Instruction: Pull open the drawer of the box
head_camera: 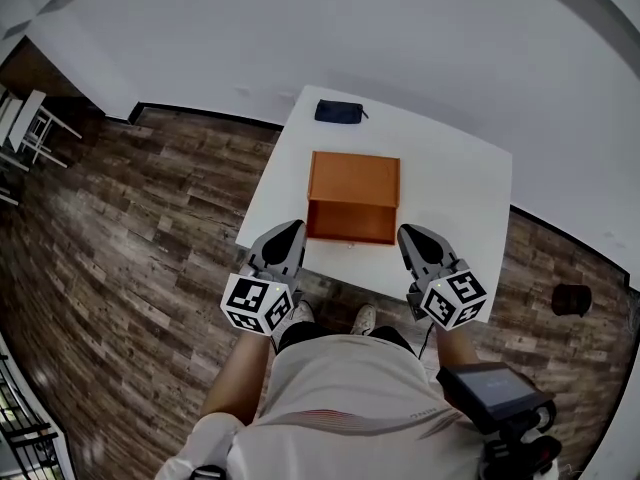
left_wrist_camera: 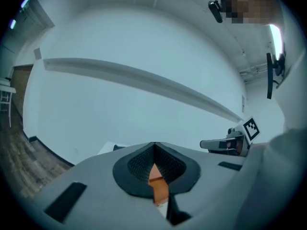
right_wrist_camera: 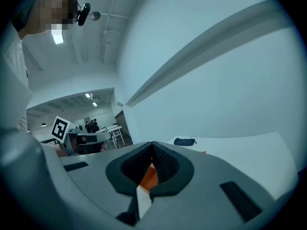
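An orange wooden box stands in the middle of a white table. Its drawer front faces me, with a small knob at its lower edge. My left gripper hovers just left of the drawer front, apart from the box; its jaws are shut with nothing held. My right gripper mirrors it on the drawer's right side, also shut and empty. In the left gripper view the closed tips of the left gripper meet, and a sliver of the box shows below them. The right gripper looks the same.
A dark blue pouch lies at the table's far edge. Wood flooring surrounds the table, with white furniture at the far left and a black object on the floor at right. A white wall runs behind the table.
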Demonstrator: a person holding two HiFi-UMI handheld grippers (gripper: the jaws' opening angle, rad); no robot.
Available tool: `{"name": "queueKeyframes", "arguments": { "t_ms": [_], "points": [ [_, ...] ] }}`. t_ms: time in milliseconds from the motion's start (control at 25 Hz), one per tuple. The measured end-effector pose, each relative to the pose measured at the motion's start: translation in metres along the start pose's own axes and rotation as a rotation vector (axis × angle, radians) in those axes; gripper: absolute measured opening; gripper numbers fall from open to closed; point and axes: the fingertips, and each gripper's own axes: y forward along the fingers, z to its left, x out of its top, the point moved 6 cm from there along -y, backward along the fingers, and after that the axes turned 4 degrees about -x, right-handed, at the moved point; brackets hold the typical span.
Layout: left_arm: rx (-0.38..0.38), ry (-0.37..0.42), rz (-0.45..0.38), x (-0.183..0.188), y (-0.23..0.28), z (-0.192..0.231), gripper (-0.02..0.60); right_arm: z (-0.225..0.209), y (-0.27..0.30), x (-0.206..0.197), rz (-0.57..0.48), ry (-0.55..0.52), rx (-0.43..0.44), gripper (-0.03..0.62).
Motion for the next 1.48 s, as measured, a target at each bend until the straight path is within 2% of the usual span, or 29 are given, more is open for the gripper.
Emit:
{"name": "queueKeyframes", "arguments": {
  "t_ms": [200, 400, 760, 1000, 1480],
  "points": [
    [-0.058, 0.086, -0.077, 0.047, -0.008, -0.003, 0.011, 0.007, -0.005, 0.033, -0.078, -0.03, -0.025, 0.003],
    [-0.074, 0.161, -0.09, 0.063, -0.01, 0.0, 0.011, 0.014, -0.008, 0.058, -0.134, -0.074, -0.037, 0.003],
    [-0.115, 0.149, -0.097, 0.069, -0.004, 0.006, 0.011, 0.023, 0.0, 0.061, -0.139, -0.125, -0.059, 0.003],
    [-0.082, 0.144, -0.118, 0.073, -0.005, 0.009, 0.009, 0.022, 0.002, 0.063, -0.147, -0.112, -0.062, 0.003],
    [-0.109, 0.171, -0.105, 0.07, -0.007, 0.004, 0.009, 0.03, 0.006, 0.063, -0.138, -0.156, -0.066, 0.003]
  ]
}}
